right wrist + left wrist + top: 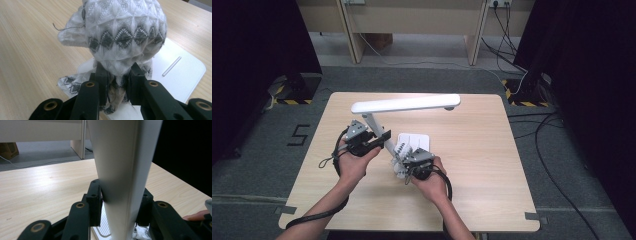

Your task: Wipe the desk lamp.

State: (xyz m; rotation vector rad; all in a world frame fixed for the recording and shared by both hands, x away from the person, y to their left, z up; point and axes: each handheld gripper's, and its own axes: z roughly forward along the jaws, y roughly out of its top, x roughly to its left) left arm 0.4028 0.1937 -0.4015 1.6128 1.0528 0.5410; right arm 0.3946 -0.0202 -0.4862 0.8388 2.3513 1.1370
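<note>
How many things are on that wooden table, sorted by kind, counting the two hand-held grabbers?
Desk lamp, white, on its flat base: 1
Knitted cloth, white with a grey diamond pattern: 1
Hand-held grippers, left gripper and right gripper: 2
Total: 4

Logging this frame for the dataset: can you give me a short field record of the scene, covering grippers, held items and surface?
surface: light wooden table
lamp: white desk lamp, flat base on the table
left gripper: jaws around the lamp's upright arm, pads against it
right gripper: shut on a white and grey patterned cloth
cloth position: bunched, beside and partly over the lamp base
</note>
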